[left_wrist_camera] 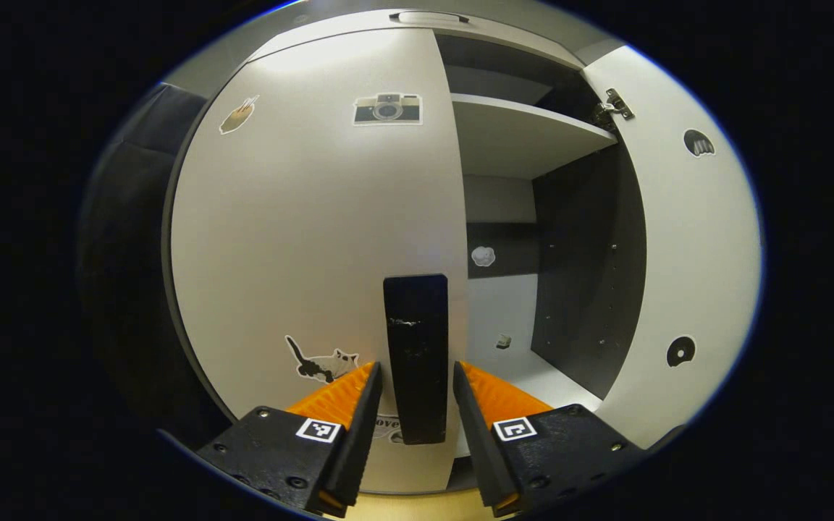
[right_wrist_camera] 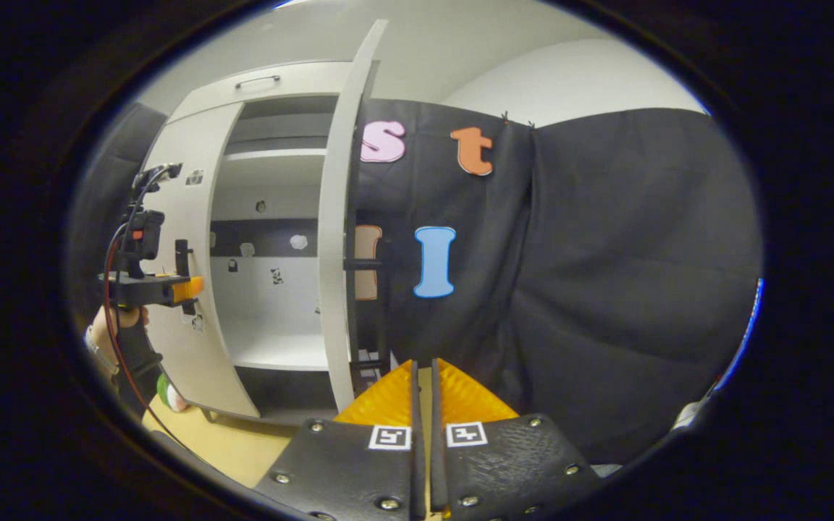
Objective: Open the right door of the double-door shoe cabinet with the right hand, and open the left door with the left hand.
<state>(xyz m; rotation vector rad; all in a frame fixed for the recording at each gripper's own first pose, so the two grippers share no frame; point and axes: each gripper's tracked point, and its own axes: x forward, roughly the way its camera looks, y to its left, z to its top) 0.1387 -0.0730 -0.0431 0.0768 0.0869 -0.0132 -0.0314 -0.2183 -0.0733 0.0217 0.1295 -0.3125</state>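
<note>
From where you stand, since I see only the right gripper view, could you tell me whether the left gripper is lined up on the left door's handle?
Observer: Yes. In the left gripper view the left gripper straddles the dark handle, with a gap on each side.
Operator: Thank you. And how does the right door stand from that side?
Observer: The right door is swung wide, with its inner face and top hinge showing.
</note>
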